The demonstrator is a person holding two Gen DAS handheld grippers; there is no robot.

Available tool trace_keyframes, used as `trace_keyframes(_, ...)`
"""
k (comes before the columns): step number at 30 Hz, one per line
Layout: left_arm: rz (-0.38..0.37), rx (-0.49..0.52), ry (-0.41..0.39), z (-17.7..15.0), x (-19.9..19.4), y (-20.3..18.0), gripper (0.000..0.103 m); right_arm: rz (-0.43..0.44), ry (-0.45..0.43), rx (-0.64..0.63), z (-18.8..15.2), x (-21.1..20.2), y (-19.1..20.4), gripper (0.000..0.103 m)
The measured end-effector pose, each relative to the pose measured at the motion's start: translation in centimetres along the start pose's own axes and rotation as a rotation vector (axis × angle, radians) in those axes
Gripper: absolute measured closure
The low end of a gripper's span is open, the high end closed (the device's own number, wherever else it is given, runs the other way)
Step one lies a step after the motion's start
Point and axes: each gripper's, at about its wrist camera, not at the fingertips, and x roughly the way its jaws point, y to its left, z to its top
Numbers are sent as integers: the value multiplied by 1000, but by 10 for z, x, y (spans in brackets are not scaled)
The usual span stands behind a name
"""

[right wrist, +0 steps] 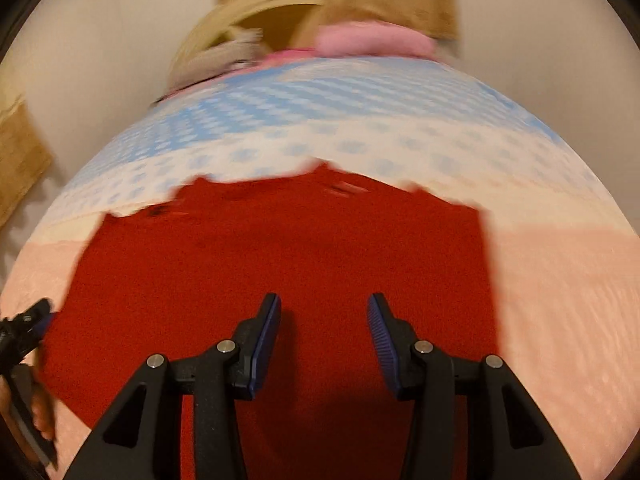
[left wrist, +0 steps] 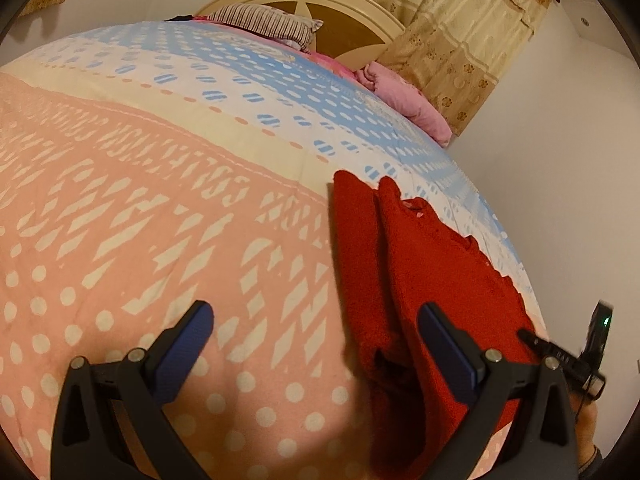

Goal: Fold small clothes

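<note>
A small red knitted garment (left wrist: pixel 424 276) lies on the bed, partly folded lengthwise with one ridge of cloth raised. My left gripper (left wrist: pixel 316 320) is open and empty above the garment's near left edge; its right finger (left wrist: pixel 444 340) is over the red cloth, its left finger over the bedspread. In the right wrist view, which is blurred, the garment (right wrist: pixel 280 248) spreads wide below my right gripper (right wrist: pixel 324 312), which is open and empty above its near part. The other gripper shows at the left edge (right wrist: pixel 28 328) and at the right edge of the left wrist view (left wrist: pixel 568 356).
The bed has a pink, cream and blue patterned bedspread (left wrist: pixel 160 200). A striped pillow (left wrist: pixel 268 20) and a pink blanket (left wrist: pixel 404 96) lie at the headboard (left wrist: pixel 320 4). Curtains (left wrist: pixel 460 40) hang behind. The bed's right edge runs close to the garment, with a white wall beyond.
</note>
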Motion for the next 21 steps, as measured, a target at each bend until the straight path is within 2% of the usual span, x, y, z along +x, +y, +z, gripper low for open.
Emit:
trace_keyframes(2, 13, 12, 4, -1, 0, -2, 0, 84, -42, 19, -6, -7, -18, 56)
trace_keyframes(3, 19, 17, 6, -1, 0, -3, 0, 94, -43, 31, -5, -9, -21, 56)
trace_keyframes(8, 28, 31, 17, 0, 1, -4, 0, 44, -33, -7, -9, -20, -5, 56)
trace_keyframes(11, 22, 28, 26, 1, 1, -3, 0, 72, -32, -41, -17, -34, 9, 55)
trace_keyframes(15, 17, 29, 47, 6, 3, -4, 0, 124, -45, -207, -35, -53, 64, 54)
trace_keyframes(18, 22, 75, 61, 10, 9, -13, 0, 138, -84, -357, -50, -65, 108, 54)
trace_keyframes(21, -7, 90, 70, 14, 15, -19, 0, 173, -103, -487, -70, -72, 149, 54)
